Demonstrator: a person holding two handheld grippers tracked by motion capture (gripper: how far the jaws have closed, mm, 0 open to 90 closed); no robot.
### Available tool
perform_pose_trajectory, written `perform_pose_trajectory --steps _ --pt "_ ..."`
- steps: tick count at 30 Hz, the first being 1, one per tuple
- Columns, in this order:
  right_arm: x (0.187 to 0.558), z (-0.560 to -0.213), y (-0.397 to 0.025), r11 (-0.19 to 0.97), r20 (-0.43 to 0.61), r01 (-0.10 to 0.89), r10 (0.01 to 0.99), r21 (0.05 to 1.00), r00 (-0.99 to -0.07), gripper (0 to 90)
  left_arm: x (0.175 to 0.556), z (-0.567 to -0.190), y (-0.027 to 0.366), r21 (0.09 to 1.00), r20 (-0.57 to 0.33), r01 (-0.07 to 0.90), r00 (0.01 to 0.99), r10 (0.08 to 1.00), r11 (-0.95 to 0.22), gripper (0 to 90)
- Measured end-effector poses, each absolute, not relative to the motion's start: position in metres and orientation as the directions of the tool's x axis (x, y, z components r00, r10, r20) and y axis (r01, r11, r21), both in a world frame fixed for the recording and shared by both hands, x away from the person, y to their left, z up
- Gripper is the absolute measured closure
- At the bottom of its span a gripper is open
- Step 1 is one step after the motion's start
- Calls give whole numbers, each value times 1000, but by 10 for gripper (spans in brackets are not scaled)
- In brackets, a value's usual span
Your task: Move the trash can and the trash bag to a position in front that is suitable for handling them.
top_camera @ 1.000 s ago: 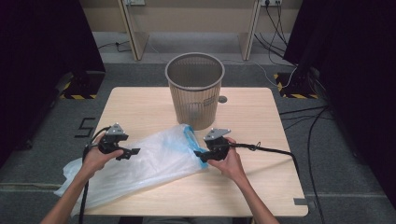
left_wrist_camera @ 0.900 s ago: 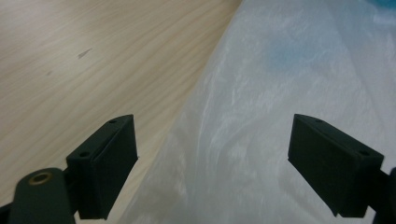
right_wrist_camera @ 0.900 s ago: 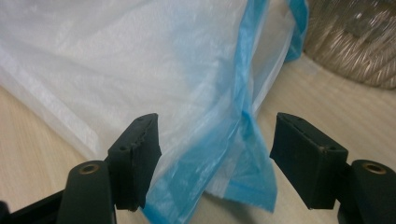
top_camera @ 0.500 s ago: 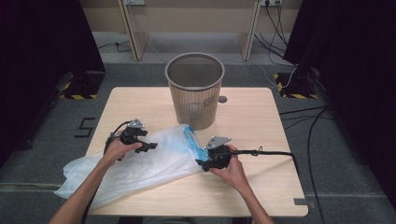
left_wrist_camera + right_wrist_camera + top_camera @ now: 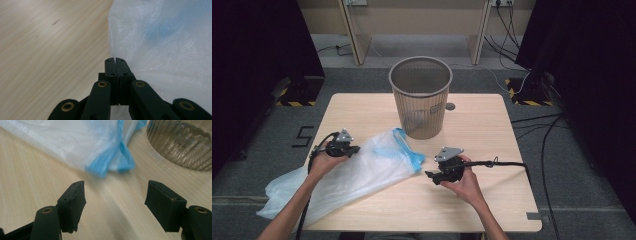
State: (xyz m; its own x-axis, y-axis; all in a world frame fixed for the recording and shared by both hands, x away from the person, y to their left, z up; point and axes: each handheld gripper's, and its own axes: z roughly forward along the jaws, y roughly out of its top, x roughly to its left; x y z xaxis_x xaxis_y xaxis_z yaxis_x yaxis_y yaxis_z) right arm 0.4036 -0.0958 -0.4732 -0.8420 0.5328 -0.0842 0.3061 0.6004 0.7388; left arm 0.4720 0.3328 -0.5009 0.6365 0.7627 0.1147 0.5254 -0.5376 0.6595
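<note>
- Translucent white plastic bin bag with a blue drawstring hem (image 5: 357, 172) lies flat and crumpled across the pale wooden table (image 5: 492, 130), in front of and to the left of the wire-mesh waste basket; its blue hem points toward the basket's foot, and its far end spills over the table's near-left edge.
- Round grey wire-mesh waste basket (image 5: 421, 95) stands upright at the middle of the table's far side, just beyond the bag's blue hem.
- Left gripper (image 5: 353, 148), held in the left hand (image 5: 324, 162), sits at the bag's upper left edge, well left of the basket; its jaws are clenched together, pinching the bag's thin edge (image 5: 115, 60).
- Right gripper (image 5: 430, 174), in the right hand (image 5: 462, 182), rests in front of the basket, just right of the blue hem; its jaws are spread wide over bare wood, holding nothing (image 5: 115, 202).
</note>
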Motion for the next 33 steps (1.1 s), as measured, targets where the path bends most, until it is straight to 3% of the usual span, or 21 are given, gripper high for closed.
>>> perform_pose_trajectory --steps 9,15,18,21,23,28,33 --pt "406 -471 -106 552 -44 334 562 764 -826 336 495 -501 376 717 96 607 402 911 -343 891" --pt "401 -476 -119 543 -35 359 585 759 -810 336 509 -504 379 696 85 642 370 925 -321 863" --pt "398 -478 -123 546 -37 362 587 755 -808 336 507 -500 375 690 105 644 363 926 -331 680" --pt "396 -477 -127 538 -32 364 591 760 -806 336 497 -492 366 646 172 645 397 901 -408 432" --pt "394 -476 -129 536 -33 364 593 762 -804 336 484 -484 360 666 158 627 412 898 -405 335" --pt "390 -479 -132 535 -29 372 598 759 -801 336 448 -479 325 694 88 564 551 830 -448 226" --pt "389 -483 -131 540 -21 384 598 749 -801 336 433 -496 290 658 72 534 657 751 -530 218"
